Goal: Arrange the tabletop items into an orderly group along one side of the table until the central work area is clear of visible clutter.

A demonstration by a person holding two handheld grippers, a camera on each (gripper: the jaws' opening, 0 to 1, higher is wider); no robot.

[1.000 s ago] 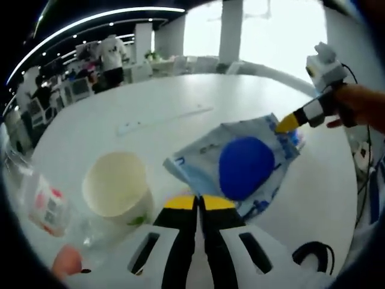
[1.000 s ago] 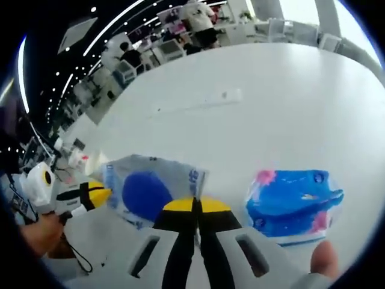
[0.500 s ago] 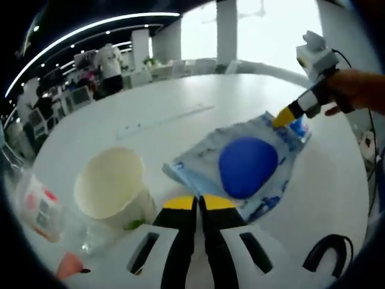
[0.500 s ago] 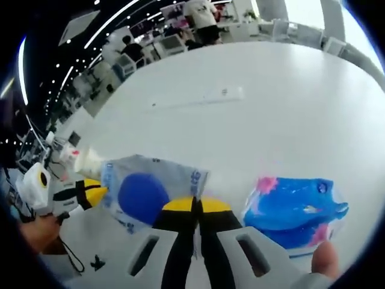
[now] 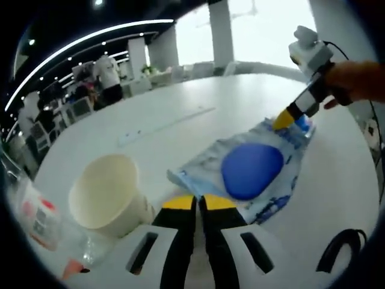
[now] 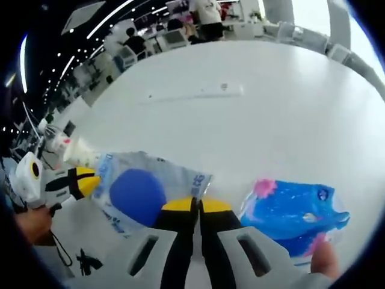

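On the white round table [image 5: 180, 102], clutter is not yet grouped. Pale-blue pouch with dark-blue oval [image 5: 249, 171] lies mid-table; the right gripper [image 6: 194, 206] has its jaws pressed together at the pouch's corner, apparently pinching the edge, though actual contact is hard to confirm. In the left gripper view its yellow tip sits at the pouch's far corner. The left gripper [image 5: 194, 202] has its jaws closed with nothing between them, hovering just short of the pouch's near edge.

Judgement: early stage. Left to move:
- paper cup [image 5: 107, 194], upright, beside the left gripper
- clear bottle with red label [image 5: 37, 220], near the table edge past the cup
- bright-blue packet with pink print [image 6: 296, 211], just beside the right gripper
- the pouch itself

Room: far half of the table is bare apart from a thin flat strip [image 5: 162, 118], so plenty of space to slide things. Cup and bottle already sit close to one rim; that looks like the natural grouping side. Watch the bottle near the edge.
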